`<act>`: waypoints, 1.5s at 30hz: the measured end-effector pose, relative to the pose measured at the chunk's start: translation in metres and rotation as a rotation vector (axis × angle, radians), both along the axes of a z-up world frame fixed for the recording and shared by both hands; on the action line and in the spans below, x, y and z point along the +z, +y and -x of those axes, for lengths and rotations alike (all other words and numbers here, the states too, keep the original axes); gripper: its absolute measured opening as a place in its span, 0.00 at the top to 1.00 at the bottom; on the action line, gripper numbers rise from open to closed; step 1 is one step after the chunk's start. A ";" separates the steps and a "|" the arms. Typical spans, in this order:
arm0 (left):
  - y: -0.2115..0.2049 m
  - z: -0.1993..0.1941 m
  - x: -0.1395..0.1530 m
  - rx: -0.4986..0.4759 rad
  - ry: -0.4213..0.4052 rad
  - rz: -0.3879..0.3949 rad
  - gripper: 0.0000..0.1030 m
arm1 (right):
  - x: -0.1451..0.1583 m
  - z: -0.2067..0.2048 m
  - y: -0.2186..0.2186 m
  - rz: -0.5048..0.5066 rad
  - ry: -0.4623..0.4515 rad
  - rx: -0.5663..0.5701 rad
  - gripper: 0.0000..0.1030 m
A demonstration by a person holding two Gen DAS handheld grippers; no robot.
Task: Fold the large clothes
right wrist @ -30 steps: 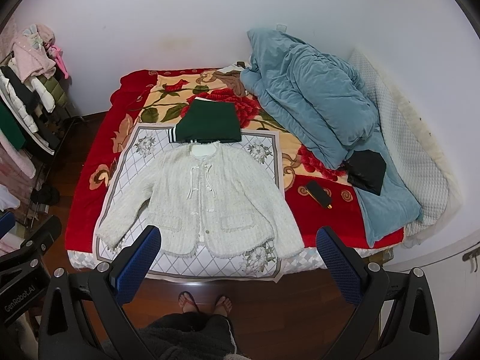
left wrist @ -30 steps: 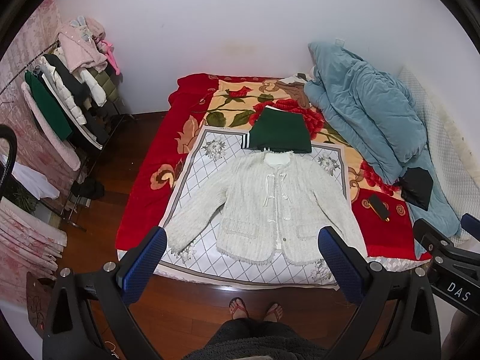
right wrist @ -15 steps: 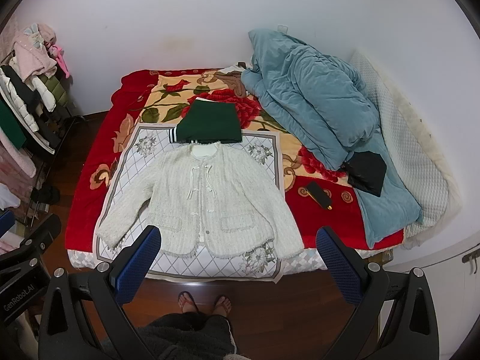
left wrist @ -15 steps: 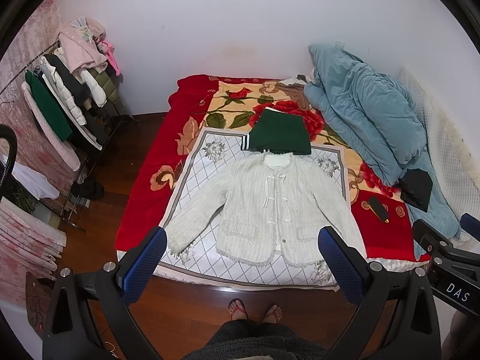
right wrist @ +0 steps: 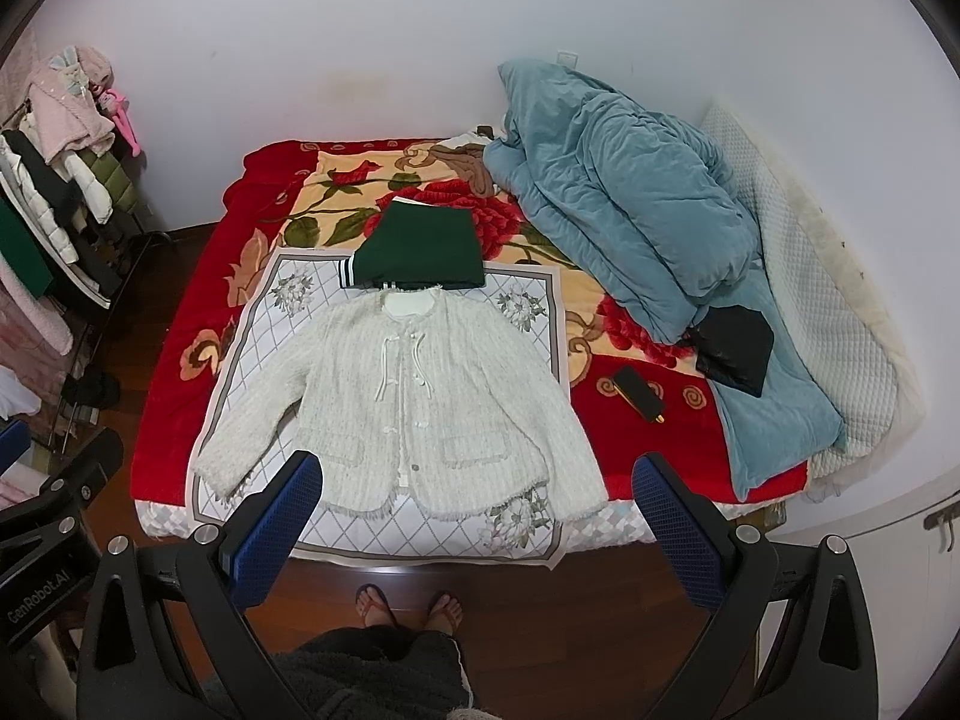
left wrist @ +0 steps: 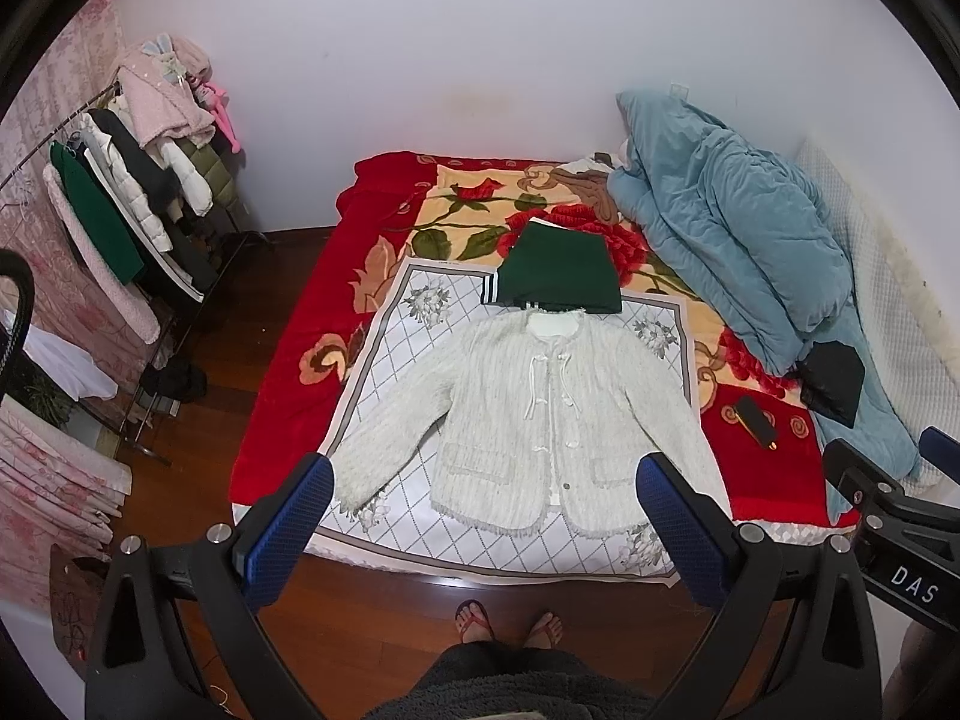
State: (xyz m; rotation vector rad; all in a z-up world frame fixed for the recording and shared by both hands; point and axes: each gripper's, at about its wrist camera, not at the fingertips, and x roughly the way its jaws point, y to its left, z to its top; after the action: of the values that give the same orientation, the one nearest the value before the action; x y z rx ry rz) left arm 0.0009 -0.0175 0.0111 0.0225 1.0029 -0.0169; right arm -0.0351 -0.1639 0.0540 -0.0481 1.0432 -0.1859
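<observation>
A white knitted jacket (left wrist: 528, 414) lies flat and face up on a white patterned sheet (left wrist: 396, 348) at the near end of the bed, sleeves spread out. It also shows in the right wrist view (right wrist: 408, 408). A folded dark green garment (left wrist: 558, 270) lies just beyond its collar, also in the right wrist view (right wrist: 420, 249). My left gripper (left wrist: 480, 480) is open and empty, held high above the bed's near edge. My right gripper (right wrist: 474, 480) is open and empty at a similar height.
A blue duvet (left wrist: 738, 240) is piled on the bed's right side, with a black pouch (left wrist: 831, 375) and a small black case (left wrist: 757, 413) near it. A clothes rack (left wrist: 120, 204) stands at the left. The person's feet (left wrist: 510, 627) stand on wooden floor by the bed.
Both views have shifted very slightly; the bed and jacket sit a touch higher in the frame. Nothing on the bed has moved.
</observation>
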 end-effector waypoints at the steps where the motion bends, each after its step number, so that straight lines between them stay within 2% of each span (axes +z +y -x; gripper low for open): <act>1: 0.000 0.000 0.000 0.000 -0.001 0.000 0.00 | -0.001 -0.001 0.000 0.001 0.000 0.002 0.00; 13: 0.000 0.001 0.000 0.000 -0.004 -0.001 0.00 | -0.001 -0.002 0.001 0.000 -0.001 0.003 0.00; 14: -0.004 -0.009 0.010 0.000 -0.003 -0.001 0.00 | -0.002 -0.002 0.001 0.000 -0.002 0.003 0.00; 16: -0.005 -0.009 0.011 0.001 -0.004 -0.001 0.00 | 0.006 -0.003 -0.001 0.000 -0.002 0.002 0.00; 21: -0.007 -0.011 0.013 -0.002 -0.004 -0.001 0.00 | 0.003 -0.004 0.000 0.001 -0.002 0.003 0.00; 30: -0.004 -0.008 0.010 -0.001 -0.006 0.001 0.00 | 0.004 -0.004 0.000 0.000 0.000 0.002 0.00; 35: -0.014 -0.025 0.011 0.007 -0.012 -0.012 0.00 | 0.006 -0.007 -0.004 -0.004 0.004 -0.018 0.00; 37: -0.014 -0.037 0.004 0.010 -0.024 -0.027 0.00 | 0.010 -0.021 -0.001 -0.015 0.008 -0.038 0.00; 40: -0.018 -0.068 -0.024 0.020 -0.055 -0.071 0.00 | -0.015 -0.038 -0.016 -0.082 0.014 -0.080 0.00; 45: -0.027 -0.113 -0.106 0.019 -0.055 -0.189 0.00 | -0.108 -0.076 -0.081 -0.102 0.062 -0.259 0.00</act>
State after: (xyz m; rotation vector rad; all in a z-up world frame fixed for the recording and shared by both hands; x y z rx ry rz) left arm 0.1138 -0.0442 -0.0949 0.1852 0.9469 0.0952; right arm 0.0413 -0.2450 -0.0544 0.1751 1.1178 -0.3680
